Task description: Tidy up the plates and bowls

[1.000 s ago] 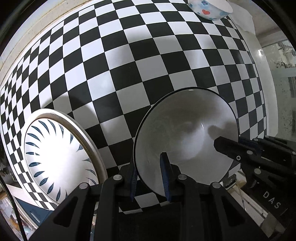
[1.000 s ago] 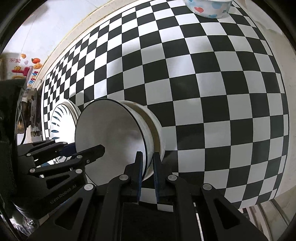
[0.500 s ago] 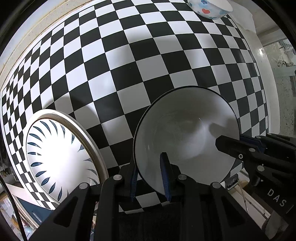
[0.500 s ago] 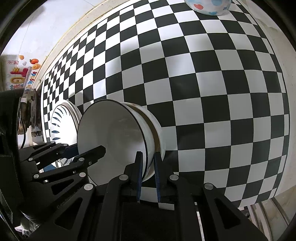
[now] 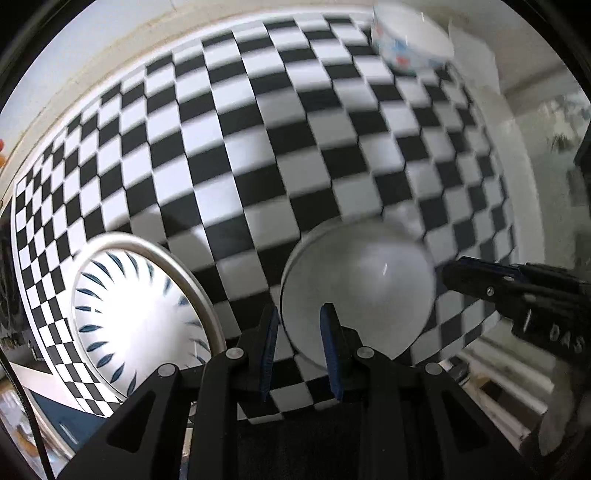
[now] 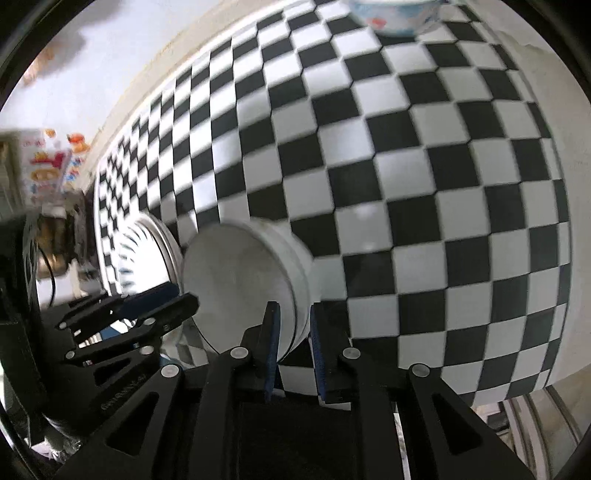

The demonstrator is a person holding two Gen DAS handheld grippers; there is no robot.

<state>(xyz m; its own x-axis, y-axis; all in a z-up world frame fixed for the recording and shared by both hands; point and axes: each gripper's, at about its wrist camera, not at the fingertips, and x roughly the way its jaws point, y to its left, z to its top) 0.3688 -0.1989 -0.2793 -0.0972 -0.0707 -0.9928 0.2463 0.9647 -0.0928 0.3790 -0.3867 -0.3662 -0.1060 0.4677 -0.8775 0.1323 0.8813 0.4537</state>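
White bowl rim between both claws: right claw opening, left claw seemingly loose.

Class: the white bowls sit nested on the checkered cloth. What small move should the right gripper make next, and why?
Probably draw the right gripper up and back, clear of the rim. Its jaws are opening with the rim of the nested white bowls between them, and the stack rests on the checkered cloth, so the placing looks done. A patterned bowl waits at the far edge.
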